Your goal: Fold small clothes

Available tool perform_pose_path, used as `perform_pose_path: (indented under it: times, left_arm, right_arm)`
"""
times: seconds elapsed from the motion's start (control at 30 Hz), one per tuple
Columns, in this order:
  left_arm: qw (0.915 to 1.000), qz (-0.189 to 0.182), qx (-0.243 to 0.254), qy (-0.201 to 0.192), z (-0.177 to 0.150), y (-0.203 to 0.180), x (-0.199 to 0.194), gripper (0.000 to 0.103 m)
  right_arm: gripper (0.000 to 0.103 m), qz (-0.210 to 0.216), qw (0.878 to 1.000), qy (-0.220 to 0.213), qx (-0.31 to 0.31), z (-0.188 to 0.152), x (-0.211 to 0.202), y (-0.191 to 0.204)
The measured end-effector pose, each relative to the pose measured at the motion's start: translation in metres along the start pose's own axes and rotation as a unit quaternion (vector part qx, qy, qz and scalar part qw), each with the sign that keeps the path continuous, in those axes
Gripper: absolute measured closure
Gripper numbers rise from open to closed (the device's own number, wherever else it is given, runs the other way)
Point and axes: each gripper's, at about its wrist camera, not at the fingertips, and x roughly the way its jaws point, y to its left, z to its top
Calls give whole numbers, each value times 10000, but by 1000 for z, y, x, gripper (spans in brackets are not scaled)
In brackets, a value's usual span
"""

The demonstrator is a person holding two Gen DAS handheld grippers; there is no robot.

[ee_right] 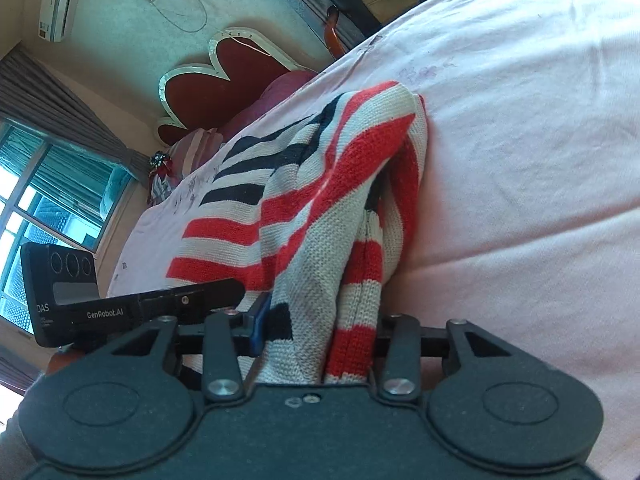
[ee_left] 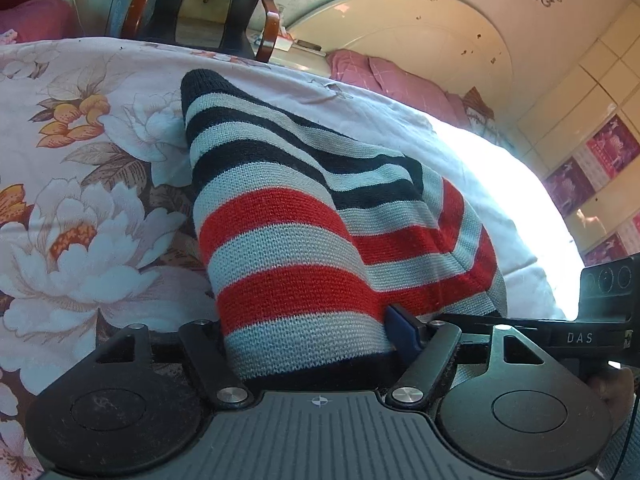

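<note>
A small knitted sweater (ee_left: 288, 216) with red, grey and black stripes lies bunched on the bed. Its near end rises into my left gripper (ee_left: 308, 332), whose jaws are closed on a thick roll of the knit. A blue pad (ee_left: 400, 330) presses the fabric's right side, and the left finger is hidden behind it. In the right wrist view the same sweater (ee_right: 320, 200) hangs in folds into my right gripper (ee_right: 316, 328). That gripper is shut on the gathered fabric, with a blue pad (ee_right: 260, 320) against its left side. The two grippers sit close side by side.
The bed has a floral quilt (ee_left: 80, 200), which looks pale pink (ee_right: 520, 160) in the right wrist view. Pink pillows (ee_left: 400, 84) and a red heart-shaped headboard (ee_right: 216, 80) are at its head. A dark chair (ee_left: 208, 8) stands beyond the far edge, and a window (ee_right: 40, 208) is at the left.
</note>
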Motion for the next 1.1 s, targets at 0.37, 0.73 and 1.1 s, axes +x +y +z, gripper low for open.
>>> perform_pose_path:
  times: [0.37, 0.73, 1.1]
  left_arm:
    - [9978, 155, 623, -143, 1, -19, -25, 50]
    - [9964, -199, 727, -390, -5, 13, -81, 50]
    - [9972, 29, 412, -622, -20, 135, -181, 50]
  right_arm:
    - [68, -155, 9991, -272, -289, -10, -23, 25]
    - [68, -420, 9964, -502, -532, -27, -20, 85]
    - [68, -172, 9953, -319, -901, -37, 67, 195]
